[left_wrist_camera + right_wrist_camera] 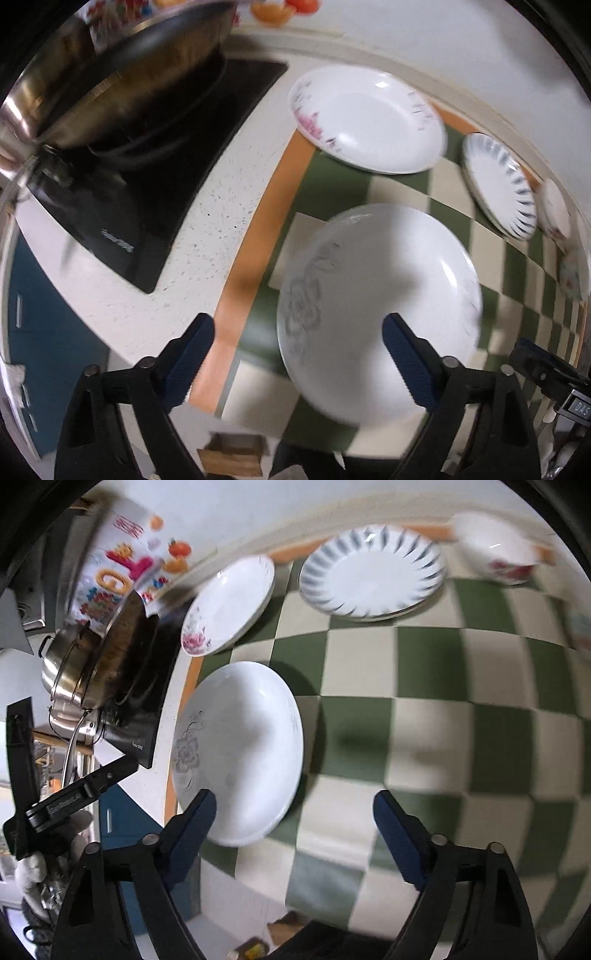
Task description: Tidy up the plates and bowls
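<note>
Both my tools are spread wide and carry nothing. My left gripper (297, 354) hangs over the near rim of the grey-flower plate (376, 310), one pad (410, 365) above its white bowl, the other out over the orange border of the checked mat (332, 184). My right gripper (293, 834) sits just right of that same plate (240, 749), its left pad near the rim and its right pad over bare green and cream squares.

Taking the grey-flower plate as my mark: the pink-flower plate (365, 118) lies just beyond it, the blue-rayed plate (373, 568) beyond and to the right, a small bowl with red flowers (495, 550) farther right again. The black cooktop (147, 184) with its steel pan (122, 81) lies to the left, off the mat.

I judge the step to be picking up this nearest plate for stacking. To do it well I should drop one pad under the rim and one over it, pinch the lip squarely, and lift level, since glazed china slips easily. Both views are blurred, so I should settle before closing.
</note>
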`<move>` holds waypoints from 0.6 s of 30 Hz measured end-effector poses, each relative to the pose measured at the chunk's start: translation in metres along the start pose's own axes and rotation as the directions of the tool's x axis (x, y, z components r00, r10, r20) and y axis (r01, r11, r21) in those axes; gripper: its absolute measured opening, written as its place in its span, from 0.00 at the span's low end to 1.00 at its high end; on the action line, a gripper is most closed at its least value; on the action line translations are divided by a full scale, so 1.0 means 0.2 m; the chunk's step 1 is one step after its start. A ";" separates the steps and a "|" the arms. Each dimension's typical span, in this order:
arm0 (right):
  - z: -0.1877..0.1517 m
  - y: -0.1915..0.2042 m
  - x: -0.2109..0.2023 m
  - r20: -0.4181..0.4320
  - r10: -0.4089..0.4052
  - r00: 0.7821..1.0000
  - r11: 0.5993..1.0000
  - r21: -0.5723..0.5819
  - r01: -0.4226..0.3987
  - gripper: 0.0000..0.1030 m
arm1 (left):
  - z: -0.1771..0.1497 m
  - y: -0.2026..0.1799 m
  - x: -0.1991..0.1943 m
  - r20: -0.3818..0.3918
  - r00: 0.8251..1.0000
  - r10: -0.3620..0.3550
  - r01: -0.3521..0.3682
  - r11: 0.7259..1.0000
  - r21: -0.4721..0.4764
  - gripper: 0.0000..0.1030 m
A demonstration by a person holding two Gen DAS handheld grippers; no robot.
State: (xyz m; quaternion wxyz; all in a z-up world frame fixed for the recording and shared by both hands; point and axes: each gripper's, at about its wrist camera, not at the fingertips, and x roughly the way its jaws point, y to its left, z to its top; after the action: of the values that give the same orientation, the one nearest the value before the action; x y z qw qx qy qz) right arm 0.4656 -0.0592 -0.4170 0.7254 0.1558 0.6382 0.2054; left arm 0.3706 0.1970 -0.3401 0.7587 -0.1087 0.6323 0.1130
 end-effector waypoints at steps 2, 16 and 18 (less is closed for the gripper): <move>0.08 0.01 0.10 -0.042 0.022 0.999 1.000 -0.013 -0.023 0.78 | 0.04 0.05 0.10 -0.043 0.999 -0.026 0.025 0.999 -0.031 0.80; 0.25 0.03 0.52 -0.194 0.065 0.979 0.998 0.020 -0.062 0.20 | 0.08 0.06 0.32 -0.152 0.972 -0.181 0.188 0.982 0.032 0.30; 0.24 0.02 0.52 -0.178 0.056 0.982 0.998 0.022 -0.053 0.14 | 0.08 0.07 0.30 -0.146 0.971 -0.186 0.193 0.981 0.029 0.29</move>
State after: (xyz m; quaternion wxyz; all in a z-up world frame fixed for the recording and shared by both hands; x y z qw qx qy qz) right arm 0.5222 -0.0019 -0.4981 0.6579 0.1604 0.6980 0.2327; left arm 0.3910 0.2173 -0.3964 0.7208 -0.1602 0.6741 0.0185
